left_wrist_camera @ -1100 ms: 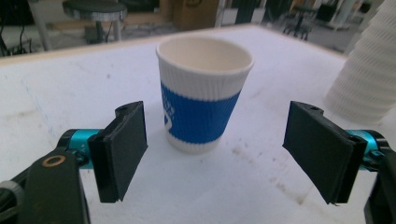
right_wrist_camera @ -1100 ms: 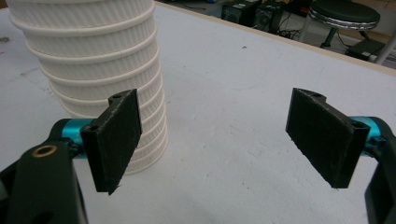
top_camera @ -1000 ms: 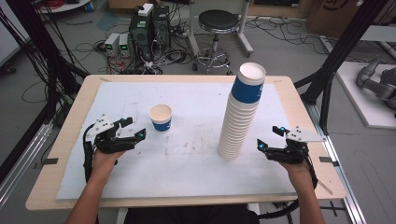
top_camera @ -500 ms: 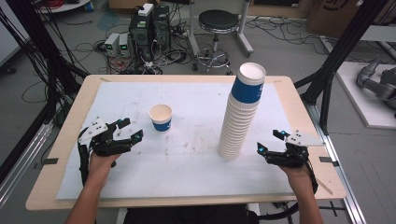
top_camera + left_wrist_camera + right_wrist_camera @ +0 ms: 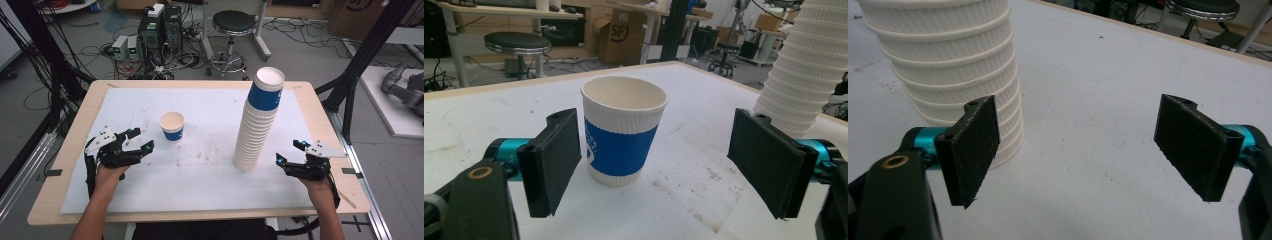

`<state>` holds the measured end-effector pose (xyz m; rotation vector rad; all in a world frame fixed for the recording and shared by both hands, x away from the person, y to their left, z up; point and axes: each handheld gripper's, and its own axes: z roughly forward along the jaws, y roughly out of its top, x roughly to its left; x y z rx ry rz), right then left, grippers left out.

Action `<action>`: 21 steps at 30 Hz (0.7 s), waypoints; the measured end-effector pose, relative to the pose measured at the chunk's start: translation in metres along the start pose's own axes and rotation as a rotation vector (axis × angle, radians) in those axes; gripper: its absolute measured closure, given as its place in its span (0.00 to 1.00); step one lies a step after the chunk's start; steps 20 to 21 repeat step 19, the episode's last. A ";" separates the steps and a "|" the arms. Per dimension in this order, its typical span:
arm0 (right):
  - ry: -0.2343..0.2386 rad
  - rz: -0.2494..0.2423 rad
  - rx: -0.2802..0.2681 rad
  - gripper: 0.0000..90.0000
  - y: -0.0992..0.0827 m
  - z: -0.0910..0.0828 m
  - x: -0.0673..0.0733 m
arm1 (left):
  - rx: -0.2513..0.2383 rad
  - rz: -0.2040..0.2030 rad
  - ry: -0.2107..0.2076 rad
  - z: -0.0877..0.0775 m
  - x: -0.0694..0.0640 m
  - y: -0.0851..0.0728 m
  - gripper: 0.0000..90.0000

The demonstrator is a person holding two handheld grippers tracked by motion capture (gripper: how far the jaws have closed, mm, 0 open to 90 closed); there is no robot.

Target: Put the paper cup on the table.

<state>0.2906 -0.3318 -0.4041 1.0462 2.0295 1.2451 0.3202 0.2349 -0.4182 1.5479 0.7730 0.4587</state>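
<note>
A single white paper cup (image 5: 171, 126) with a blue band stands upright left of the table's middle. My left gripper (image 5: 141, 139) rests just short of it, open; in the left gripper view the cup (image 5: 624, 132) stands a little beyond the gap between the jaws of this gripper (image 5: 659, 165), untouched. A tall stack of the same cups (image 5: 257, 125) rises at the right. My right gripper (image 5: 289, 151) lies to the right of its base, open and holding nothing. In the right gripper view the stack (image 5: 948, 60) stands behind the left jaw of that gripper (image 5: 1083, 150).
A white sheet (image 5: 200, 170) covers most of the wooden table (image 5: 65, 150). Behind the far edge are a stool (image 5: 234, 22) and computer boxes (image 5: 160, 30) on the floor. A black frame post (image 5: 367, 55) slants at the right.
</note>
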 end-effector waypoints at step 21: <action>-0.004 -0.010 -0.006 0.21 0.000 0.002 -0.001 | 0.002 -0.001 0.005 -0.001 -0.001 -0.002 0.23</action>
